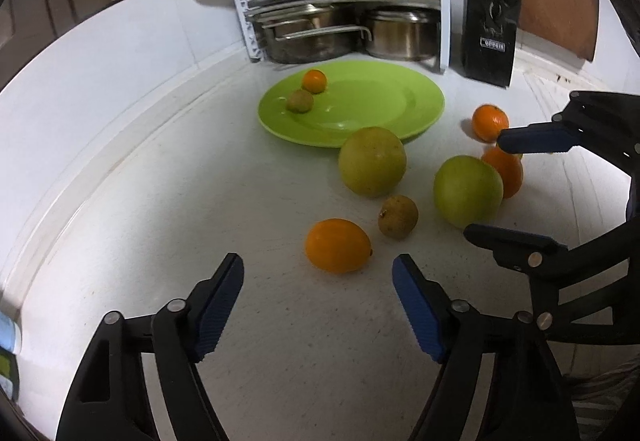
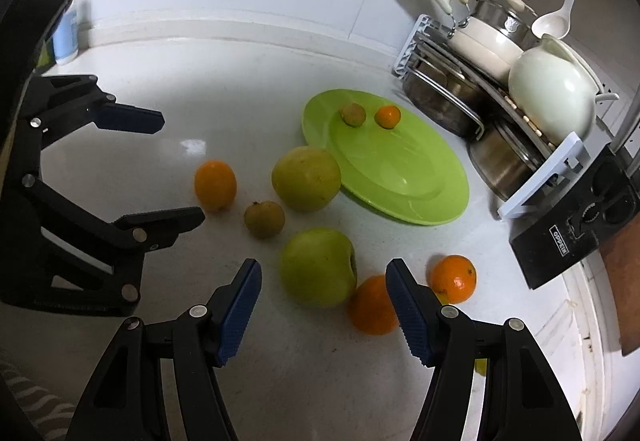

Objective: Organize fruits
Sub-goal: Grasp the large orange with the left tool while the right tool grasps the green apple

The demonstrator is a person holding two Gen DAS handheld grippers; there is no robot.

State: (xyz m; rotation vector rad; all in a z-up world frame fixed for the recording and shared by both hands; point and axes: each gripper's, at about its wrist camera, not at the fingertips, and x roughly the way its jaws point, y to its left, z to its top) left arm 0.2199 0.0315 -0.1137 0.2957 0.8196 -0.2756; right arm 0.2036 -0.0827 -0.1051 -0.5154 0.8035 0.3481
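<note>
- green plate [image 1: 420, 109] near the desk's [image 1: 160, 161] back edge held two small fruits.
- left gripper [image 1: 318, 275] gaped, empty.
- right gripper [image 2: 324, 281] gaped, unclamped.

The left gripper [image 1: 318, 301] tips down toward the counter, its blue pads wide apart and holding nothing. The right gripper [image 2: 324, 305] does the same, just beside it

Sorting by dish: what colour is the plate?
Lime green plate, clearest in the left wrist view.
</note>
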